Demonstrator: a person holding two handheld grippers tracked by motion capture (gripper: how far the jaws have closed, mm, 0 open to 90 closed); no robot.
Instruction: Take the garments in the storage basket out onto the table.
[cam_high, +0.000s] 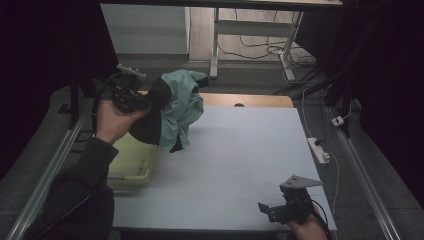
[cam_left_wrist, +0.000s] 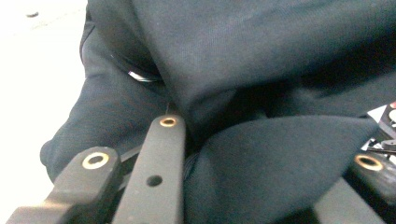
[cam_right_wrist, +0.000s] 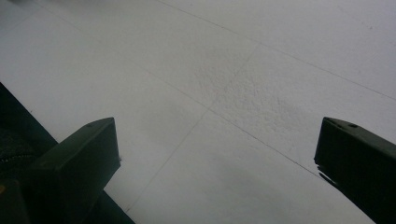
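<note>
From the high view, the left gripper (cam_high: 131, 95) pinches a green-and-black garment (cam_high: 175, 110) held up just beside it, above the yellow basket (cam_high: 131, 165); the right gripper (cam_high: 285, 207) rests low near the white table (cam_high: 235, 150) edge.

Left gripper view — dark cloth bunched between the jaws.

Right gripper view — jaws spread wide over bare table.

Likely the lifting-out step; next calls for lowering the garment onto the table.
</note>
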